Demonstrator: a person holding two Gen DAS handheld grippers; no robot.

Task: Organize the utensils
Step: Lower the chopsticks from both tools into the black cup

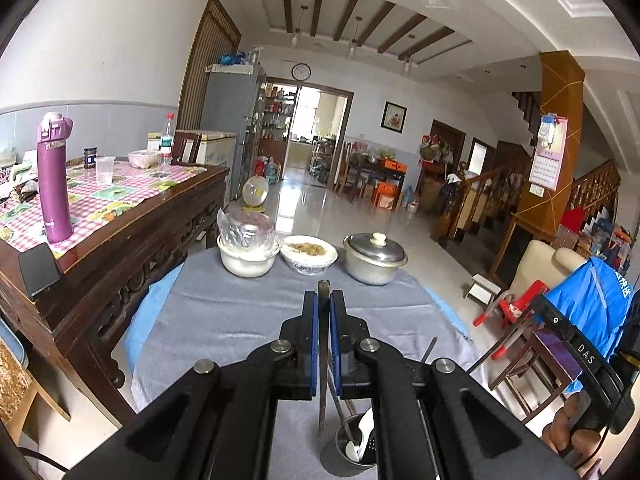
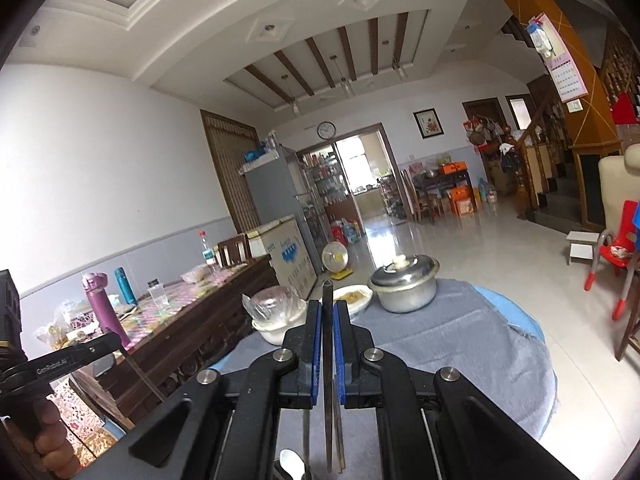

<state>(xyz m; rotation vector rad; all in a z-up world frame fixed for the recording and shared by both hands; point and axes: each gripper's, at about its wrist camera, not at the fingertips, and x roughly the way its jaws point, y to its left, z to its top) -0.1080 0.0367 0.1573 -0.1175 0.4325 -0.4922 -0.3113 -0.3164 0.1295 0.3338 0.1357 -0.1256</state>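
Observation:
My left gripper (image 1: 324, 300) is shut on a dark chopstick (image 1: 323, 364) held upright; its lower tip hangs just above a grey utensil cup (image 1: 340, 456) that holds a white spoon (image 1: 366, 432) and metal utensils. My right gripper (image 2: 328, 308) is shut on another dark chopstick (image 2: 328, 360), also upright, above several utensils and a white spoon (image 2: 290, 460) at the bottom edge. The right gripper also shows at the right of the left wrist view (image 1: 580, 360), the left gripper at the left of the right wrist view (image 2: 60, 364).
A round table with a grey cloth (image 1: 224, 320) carries a covered white bowl (image 1: 248, 260), a dish of food (image 1: 308, 256) and a lidded metal pot (image 1: 376, 260) at its far edge. A wooden sideboard (image 1: 120, 240) with a purple flask (image 1: 54, 184) stands left.

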